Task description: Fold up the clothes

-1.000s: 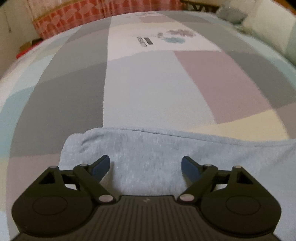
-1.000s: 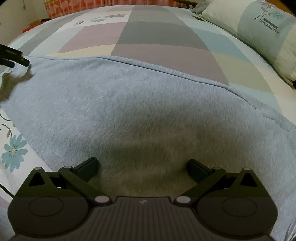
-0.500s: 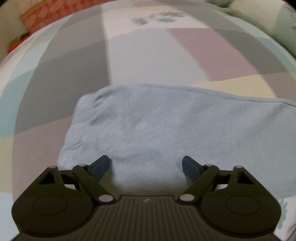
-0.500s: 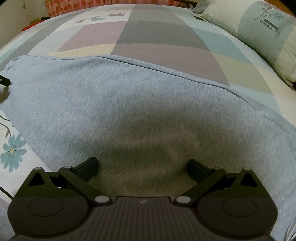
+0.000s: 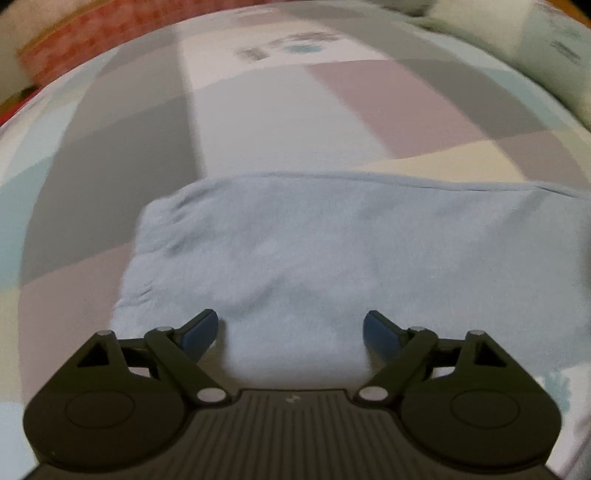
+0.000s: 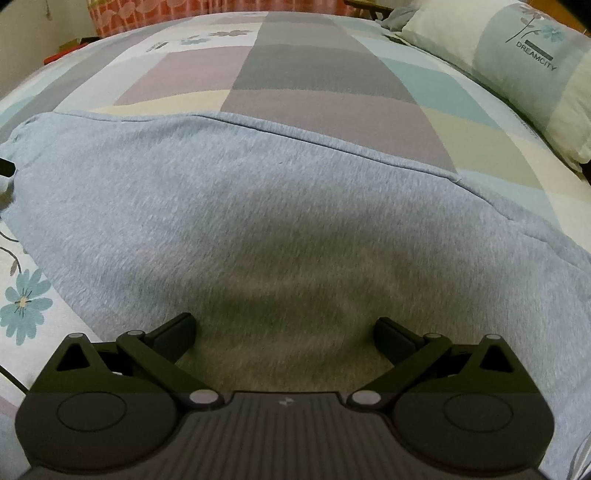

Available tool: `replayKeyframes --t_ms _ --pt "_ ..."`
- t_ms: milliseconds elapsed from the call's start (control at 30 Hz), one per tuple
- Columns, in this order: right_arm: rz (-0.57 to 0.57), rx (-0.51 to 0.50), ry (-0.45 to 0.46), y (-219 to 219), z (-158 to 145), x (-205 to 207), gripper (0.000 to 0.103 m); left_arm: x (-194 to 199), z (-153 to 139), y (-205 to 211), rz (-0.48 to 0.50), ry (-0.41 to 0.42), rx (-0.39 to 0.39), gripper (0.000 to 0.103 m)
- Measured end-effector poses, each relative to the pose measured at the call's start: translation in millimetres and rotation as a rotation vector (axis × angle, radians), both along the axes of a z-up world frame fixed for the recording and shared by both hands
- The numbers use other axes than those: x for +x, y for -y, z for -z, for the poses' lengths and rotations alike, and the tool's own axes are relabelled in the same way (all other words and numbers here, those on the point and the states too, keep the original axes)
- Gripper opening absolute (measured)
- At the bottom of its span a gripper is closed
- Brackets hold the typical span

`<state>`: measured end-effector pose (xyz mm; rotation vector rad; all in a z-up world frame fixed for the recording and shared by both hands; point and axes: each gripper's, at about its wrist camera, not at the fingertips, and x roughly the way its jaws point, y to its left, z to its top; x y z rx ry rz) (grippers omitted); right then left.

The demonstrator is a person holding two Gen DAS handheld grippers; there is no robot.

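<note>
A light blue-grey knit garment (image 5: 332,251) lies flat on the patchwork bedspread (image 5: 258,122), its left end with small gathers in the left wrist view. My left gripper (image 5: 291,332) hangs open over that end, blue pads wide apart and nothing between them. In the right wrist view the same garment (image 6: 258,206) spreads wide across the bed, a long seam along its far edge. My right gripper (image 6: 284,338) is open just above the cloth's middle, casting a shadow on it. A dark tip of the left gripper shows at the left border.
A pillow (image 6: 517,70) printed with DREAMCITY lies at the right head of the bed. An orange patterned curtain (image 6: 221,5) hangs beyond the far edge. Floral sheet (image 6: 22,306) shows left of the garment.
The left gripper has drawn back over the garment's left end, so more cloth shows in front of it, and it has rolled slightly. The right gripper has stayed still.
</note>
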<state>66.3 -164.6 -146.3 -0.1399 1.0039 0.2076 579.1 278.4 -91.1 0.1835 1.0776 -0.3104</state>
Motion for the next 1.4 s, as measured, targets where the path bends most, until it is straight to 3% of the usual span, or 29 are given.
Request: replayKeyframes --t_ms 100,167,233,400,533,733,867,1100,1233,1400 --pt "-0.004 -0.001 -0.006 -0.5 -0.6 0.9 0.103 -1.5 10.4 10.3 0.058 -0.072 -0.04 0.087" --pt "-0.011 -0.002 -0.012 -0.2 -1.2 2.2 0.103 -3.4 11.9 8.9 0.066 -0.058 -0.019 0.088" --pt "-0.019 0.0 -0.02 0.8 -1.9 3.5 0.103 -3.7 14.9 -2.7 0.013 -0.063 0.029 0.089" --pt "-0.028 0.003 -0.005 1.6 -1.0 1.7 0.103 -4.6 3.6 -25.5 -0.12 -0.104 0.037 0.085" --pt "-0.029 0.002 0.0 0.9 -0.5 1.1 0.103 7.0 -12.8 -10.7 -0.083 0.028 0.003 0.087" --pt "-0.046 0.004 -0.014 1.2 -1.1 3.1 0.103 56.4 12.9 -19.1 -0.241 0.053 -0.126 0.086" --pt "-0.061 0.007 -0.008 2.0 -0.4 1.2 0.103 82.2 19.9 -34.0 -0.315 0.101 -0.106 0.087" --pt "-0.077 0.02 -0.048 4.0 -3.8 5.3 0.103 67.9 5.8 -2.5 -0.239 0.122 -0.005 0.087" --pt "-0.077 0.091 -0.093 14.9 -16.6 15.3 0.103 29.4 -6.0 30.3 -0.16 0.148 0.025 0.087" --pt "-0.144 0.096 -0.049 11.1 -40.8 36.1 0.103 -18.0 -7.5 66.3 -0.066 0.15 0.05 0.088"
